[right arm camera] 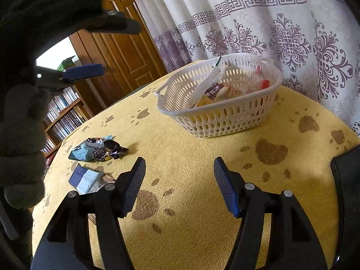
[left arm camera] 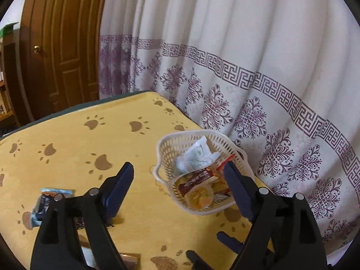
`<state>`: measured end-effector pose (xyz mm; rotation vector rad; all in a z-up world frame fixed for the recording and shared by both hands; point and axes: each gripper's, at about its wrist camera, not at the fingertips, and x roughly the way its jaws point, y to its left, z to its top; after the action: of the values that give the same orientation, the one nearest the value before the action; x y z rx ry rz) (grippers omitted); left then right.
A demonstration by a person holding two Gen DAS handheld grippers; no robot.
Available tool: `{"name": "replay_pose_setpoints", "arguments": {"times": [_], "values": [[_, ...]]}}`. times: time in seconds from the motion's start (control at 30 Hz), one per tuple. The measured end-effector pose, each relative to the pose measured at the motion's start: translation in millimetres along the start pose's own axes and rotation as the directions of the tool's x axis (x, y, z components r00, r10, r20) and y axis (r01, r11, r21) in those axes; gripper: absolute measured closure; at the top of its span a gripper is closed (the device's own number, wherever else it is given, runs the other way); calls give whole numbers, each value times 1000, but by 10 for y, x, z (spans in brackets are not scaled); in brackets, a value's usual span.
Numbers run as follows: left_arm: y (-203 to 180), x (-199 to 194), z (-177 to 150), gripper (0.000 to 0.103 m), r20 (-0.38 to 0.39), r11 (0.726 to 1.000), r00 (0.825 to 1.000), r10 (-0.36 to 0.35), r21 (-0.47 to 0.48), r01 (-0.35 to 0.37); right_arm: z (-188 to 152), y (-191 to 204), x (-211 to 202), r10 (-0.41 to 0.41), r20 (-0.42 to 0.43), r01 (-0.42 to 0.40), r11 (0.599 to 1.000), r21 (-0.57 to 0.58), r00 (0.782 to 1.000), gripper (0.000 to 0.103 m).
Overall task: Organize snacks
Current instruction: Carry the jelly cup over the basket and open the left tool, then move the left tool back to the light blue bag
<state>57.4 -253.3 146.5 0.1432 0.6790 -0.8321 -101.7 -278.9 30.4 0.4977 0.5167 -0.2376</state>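
Note:
A white perforated plastic basket [left arm camera: 166, 150] [right arm camera: 216, 121] stands on the yellow paw-print cloth and holds several snack packets, among them a white sachet [left arm camera: 195, 157] and a brown bar [left arm camera: 195, 178]. My left gripper [left arm camera: 178, 175] is open and empty, above the cloth just left of the basket; it also shows at the upper left of the right wrist view [right arm camera: 117, 47]. My right gripper [right arm camera: 178, 168] is open and empty over bare cloth in front of the basket. Loose snacks lie left: a light blue packet [right arm camera: 84, 151] [left arm camera: 43, 200], a dark wrapped candy [right arm camera: 110, 149], a blue-white packet [right arm camera: 84, 178].
The yellow cloth [left arm camera: 94, 139] covers the table; its far edge runs along a white curtain with purple pattern [left arm camera: 247, 67]. A brown wooden door [left arm camera: 60, 45] stands behind left. A bookshelf [right arm camera: 63, 117] is beyond the table's left side.

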Motion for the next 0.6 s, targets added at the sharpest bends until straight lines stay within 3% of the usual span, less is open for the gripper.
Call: {"name": "replay_pose_setpoints", "arguments": {"times": [0.27,0.43,0.6], "values": [[450,-398,-59,16,54,993,993,103,-69,-99,-5,8,32,0,-16,0,1000,-7,1000,38],[828,-721,-201,16,87,960,960,267,-111,-257,-7,22,46,-6,-22,6,1000,-16,1000,38],[1125,-932,-331,16,107,937,936,335,-144,-319,-11,41,70,-18,-33,17,999,-27,999,38]]}}
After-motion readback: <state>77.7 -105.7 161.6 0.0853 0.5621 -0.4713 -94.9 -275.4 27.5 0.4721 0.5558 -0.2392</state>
